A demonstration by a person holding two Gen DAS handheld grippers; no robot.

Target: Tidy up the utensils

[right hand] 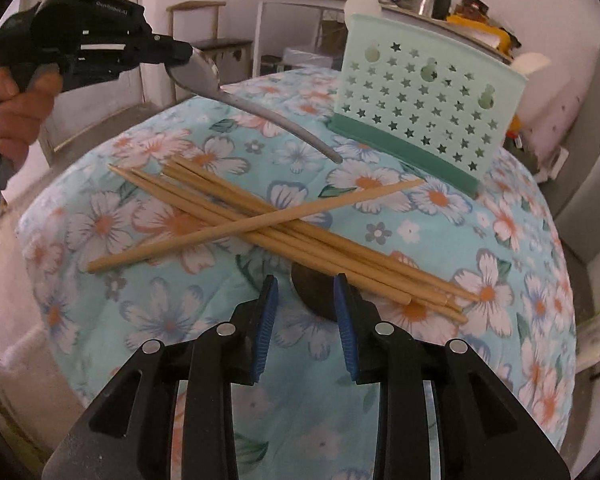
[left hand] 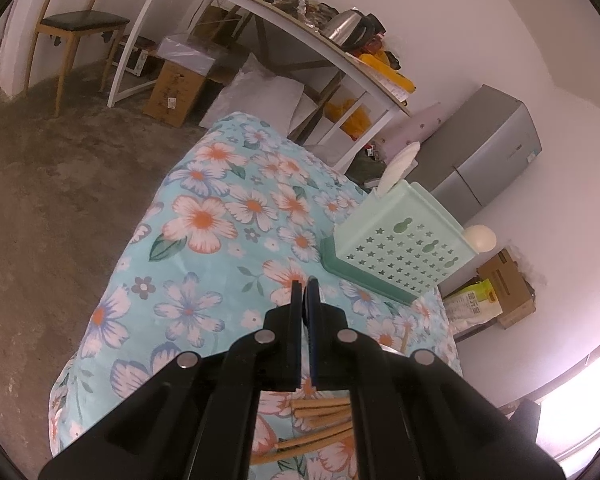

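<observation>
Several wooden chopsticks (right hand: 284, 224) lie crossed in a loose pile on the floral cloth (right hand: 148, 320). Behind them stands a mint-green star-perforated utensil holder (right hand: 420, 96) with white spoons (right hand: 364, 0) sticking out of it. At the upper left, my left gripper (right hand: 180, 56) is shut on the bowl of a metal spoon (right hand: 260, 110); the handle slopes down toward the holder. In the left wrist view that gripper (left hand: 305, 286) has its jaws together, aimed near the holder (left hand: 400, 248), with chopsticks (left hand: 324, 412) beneath it. My right gripper (right hand: 306, 284) stands open above the near ends of the chopsticks, a dark round thing (right hand: 314, 294) showing between its tips.
The cloth-covered surface drops off on every side to a bare floor (left hand: 60, 200). Behind it are a white desk (left hand: 260, 8) with a kettle (left hand: 346, 26), a wooden chair (left hand: 76, 20), cardboard boxes (left hand: 176, 92) and a grey fridge (left hand: 488, 140). A hand (right hand: 8, 104) holds the left gripper's grip.
</observation>
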